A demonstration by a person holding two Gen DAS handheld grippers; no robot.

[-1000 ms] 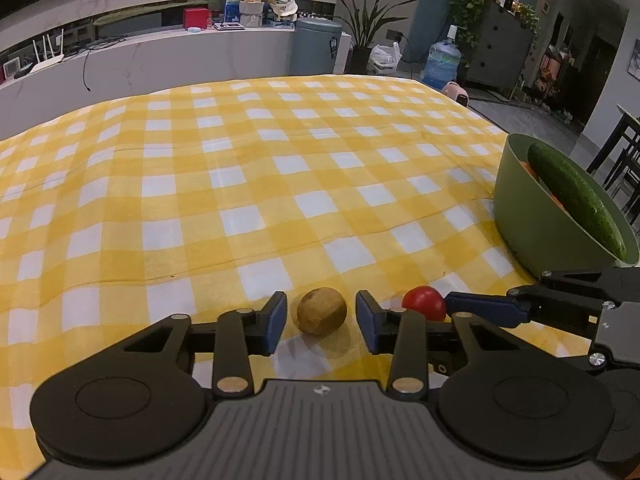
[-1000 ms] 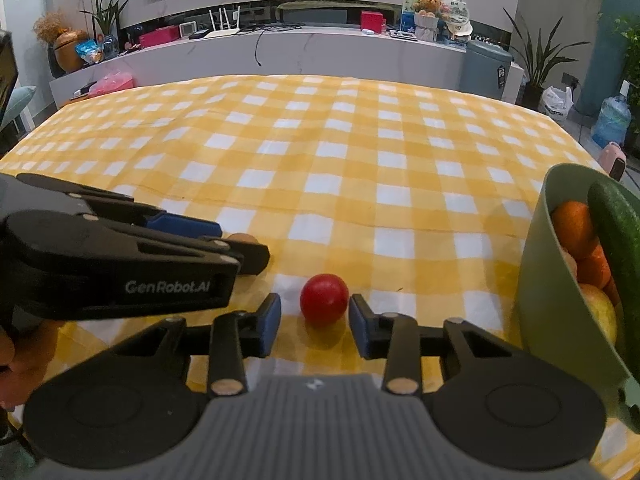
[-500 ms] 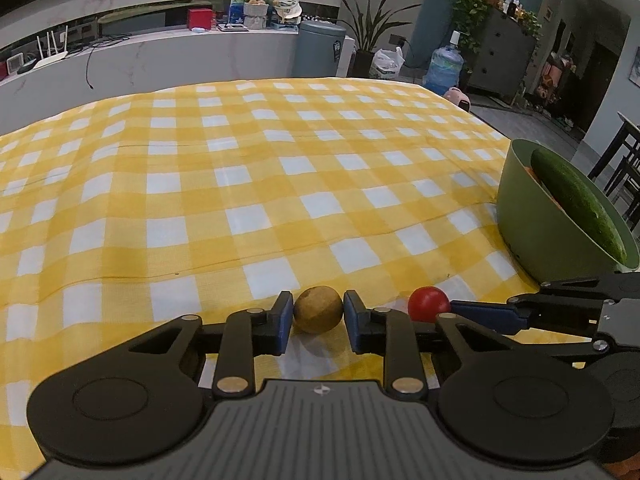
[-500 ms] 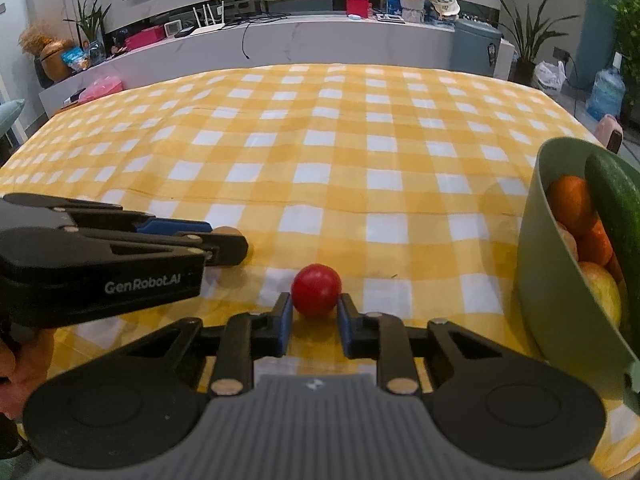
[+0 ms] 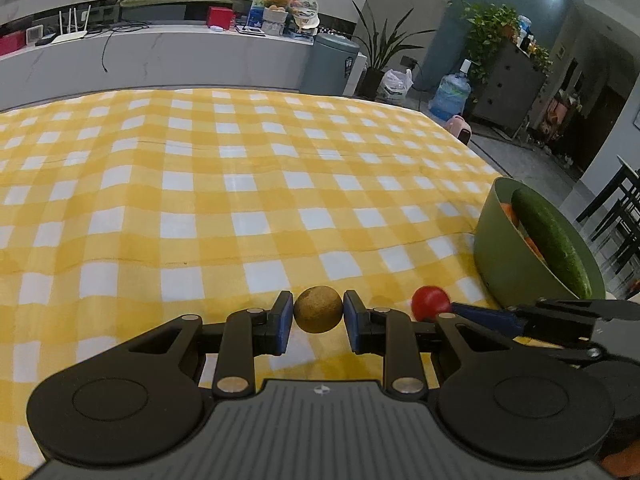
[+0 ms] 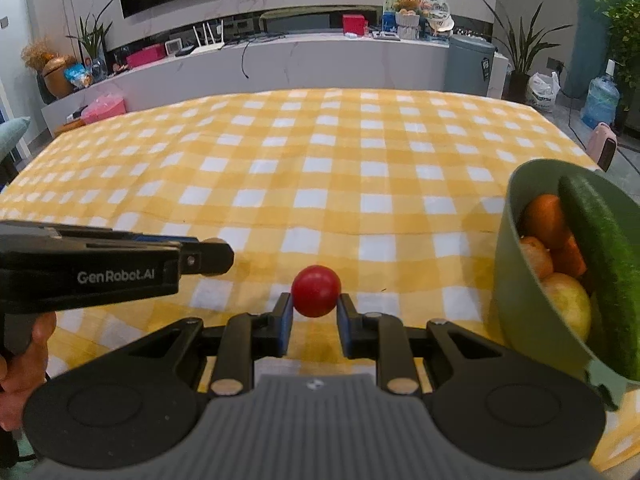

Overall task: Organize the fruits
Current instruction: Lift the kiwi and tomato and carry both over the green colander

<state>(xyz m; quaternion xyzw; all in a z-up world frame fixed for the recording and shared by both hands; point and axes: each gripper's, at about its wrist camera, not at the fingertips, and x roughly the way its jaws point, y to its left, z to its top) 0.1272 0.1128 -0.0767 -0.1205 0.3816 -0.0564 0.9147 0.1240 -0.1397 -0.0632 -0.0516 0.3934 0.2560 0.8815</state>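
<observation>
My left gripper (image 5: 318, 314) is shut on a round brown fruit (image 5: 318, 309) and holds it above the yellow checked tablecloth (image 5: 240, 200). My right gripper (image 6: 315, 308) is shut on a small red tomato (image 6: 315, 291), also lifted off the cloth; the tomato shows in the left wrist view (image 5: 430, 308) too. A green bowl (image 6: 516, 300) stands at the right, holding a cucumber (image 6: 600, 264), oranges (image 6: 546, 220) and a yellow-green apple (image 6: 568, 304). The bowl (image 5: 508, 264) sits right of both grippers.
The left gripper body (image 6: 100, 272) shows at the left of the right wrist view, close beside the right one. Beyond the table's far edge are a white counter (image 6: 320, 56), a grey bin (image 6: 468, 64) and plants.
Both grippers closed on their fruits: the left on the brown fruit, the right on the tomato. Both fruits have since risen off the cloth.
</observation>
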